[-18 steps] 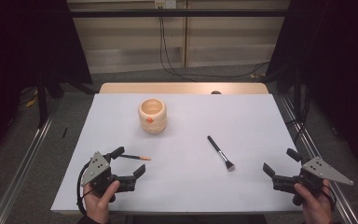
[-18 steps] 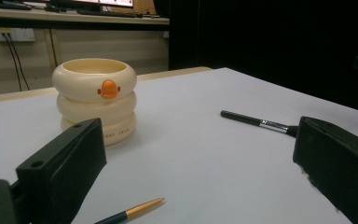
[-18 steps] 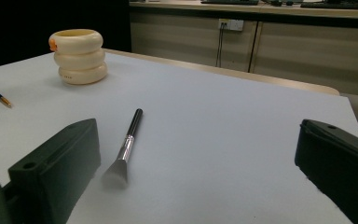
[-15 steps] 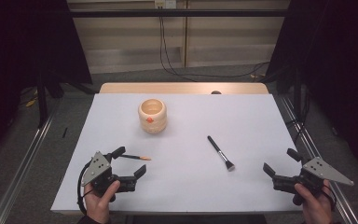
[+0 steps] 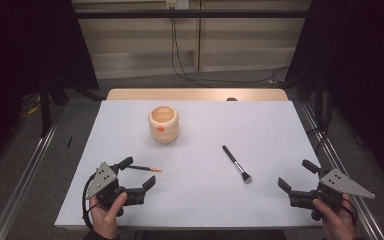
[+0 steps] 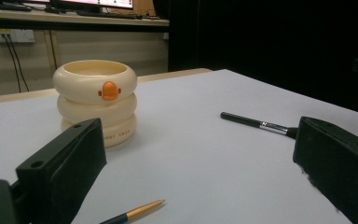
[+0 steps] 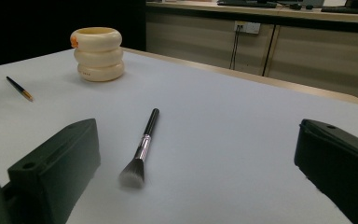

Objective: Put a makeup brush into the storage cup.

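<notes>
Lying between both wide-open, empty tools (image 5: 136,176) (image 5: 296,176): brush (image 5: 237,164), pencil (image 5: 145,169), pot (image 5: 164,124)

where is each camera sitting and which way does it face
High view: above the near edge, looking forward and down on the white table; both hands with the left gripper and right gripper show.
Left gripper view: low over the table, along its open jaws toward the cream pot and pencil.
Right gripper view: low, along its open jaws toward the makeup brush.
Shared: pot, brush and pencil appear in all three.
</notes>
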The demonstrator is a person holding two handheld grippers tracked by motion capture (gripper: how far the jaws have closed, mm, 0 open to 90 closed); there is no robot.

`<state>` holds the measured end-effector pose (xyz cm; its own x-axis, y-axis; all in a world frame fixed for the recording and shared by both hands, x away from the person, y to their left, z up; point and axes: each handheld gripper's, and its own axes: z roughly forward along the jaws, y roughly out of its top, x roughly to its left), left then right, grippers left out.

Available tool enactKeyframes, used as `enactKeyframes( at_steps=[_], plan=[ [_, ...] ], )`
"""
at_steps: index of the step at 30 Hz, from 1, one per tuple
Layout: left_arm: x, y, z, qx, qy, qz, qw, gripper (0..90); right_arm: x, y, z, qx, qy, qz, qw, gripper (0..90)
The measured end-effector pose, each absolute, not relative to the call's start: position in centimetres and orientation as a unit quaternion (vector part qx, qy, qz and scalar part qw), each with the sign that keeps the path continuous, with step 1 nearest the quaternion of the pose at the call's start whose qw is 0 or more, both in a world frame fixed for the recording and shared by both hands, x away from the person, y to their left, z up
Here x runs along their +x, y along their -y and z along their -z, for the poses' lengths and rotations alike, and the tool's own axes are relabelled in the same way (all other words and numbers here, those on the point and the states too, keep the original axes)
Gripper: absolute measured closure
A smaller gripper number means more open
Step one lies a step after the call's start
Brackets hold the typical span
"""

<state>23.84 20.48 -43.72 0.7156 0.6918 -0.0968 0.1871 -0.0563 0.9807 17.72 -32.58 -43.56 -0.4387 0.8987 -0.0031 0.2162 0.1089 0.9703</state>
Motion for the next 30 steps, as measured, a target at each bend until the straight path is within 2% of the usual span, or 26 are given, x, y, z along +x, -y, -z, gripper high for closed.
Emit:
enactKeyframes(
  at_steps=[17,30],
  plan=[
    [23.9,-20.9,43.1,0.697,-0.317,-0.208,0.608,2.2,17.5,32.6,43.4,0.410,-0.666,-0.535,0.320,0.0],
    [24.8,-21.0,41.1,0.701,-0.296,-0.215,0.612,2.0,17.6,32.5,43.5,0.412,-0.662,-0.539,0.319,0.0]
  ],
)
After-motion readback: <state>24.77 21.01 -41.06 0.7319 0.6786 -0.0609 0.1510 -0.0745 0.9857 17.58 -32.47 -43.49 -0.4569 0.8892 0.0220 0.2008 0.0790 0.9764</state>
